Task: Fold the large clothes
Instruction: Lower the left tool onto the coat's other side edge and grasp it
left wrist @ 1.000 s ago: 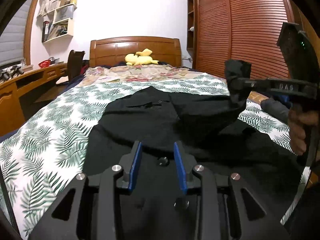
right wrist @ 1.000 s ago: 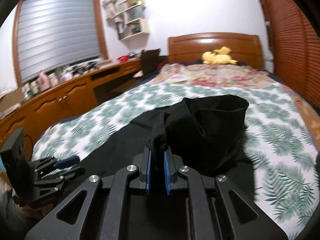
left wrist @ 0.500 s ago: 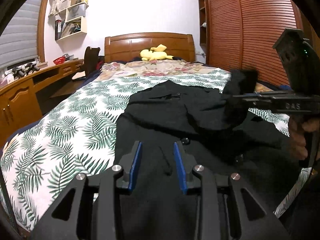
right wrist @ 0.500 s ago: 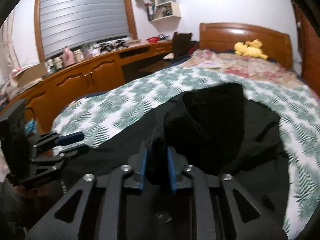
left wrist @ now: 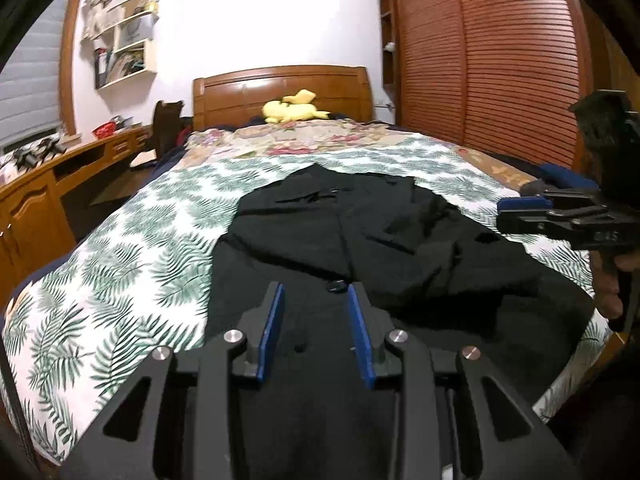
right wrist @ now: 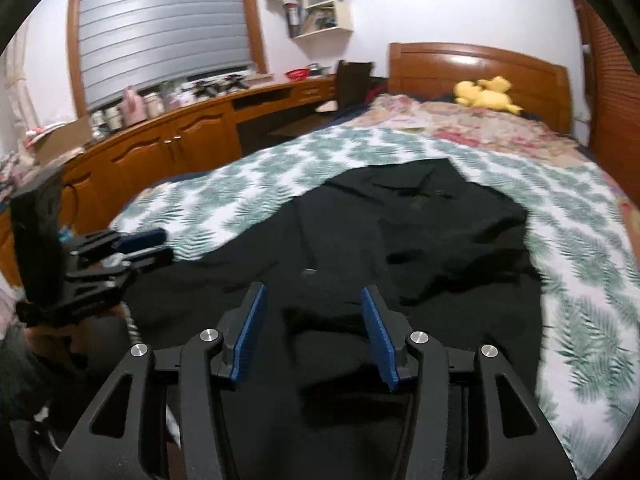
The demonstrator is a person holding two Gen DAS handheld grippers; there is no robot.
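A home bedroom: a bed [left wrist: 120, 264] with a wooden headboard [left wrist: 280, 88], a yellow plush toy [left wrist: 292, 106], slatted wardrobe doors [left wrist: 480, 60] and wall shelves [right wrist: 320, 4].

garment [left wrist: 360, 240] on bed [left wrist: 120, 280] | toy [left wrist: 294, 106] behind, by headboard [left wrist: 280, 88]; desk [right wrist: 180, 140] left

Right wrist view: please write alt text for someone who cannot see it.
The right gripper, its jaws opening with nothing between them, hangs over a black garment spread on a leaf-print bedspread. The left gripper shows at left.
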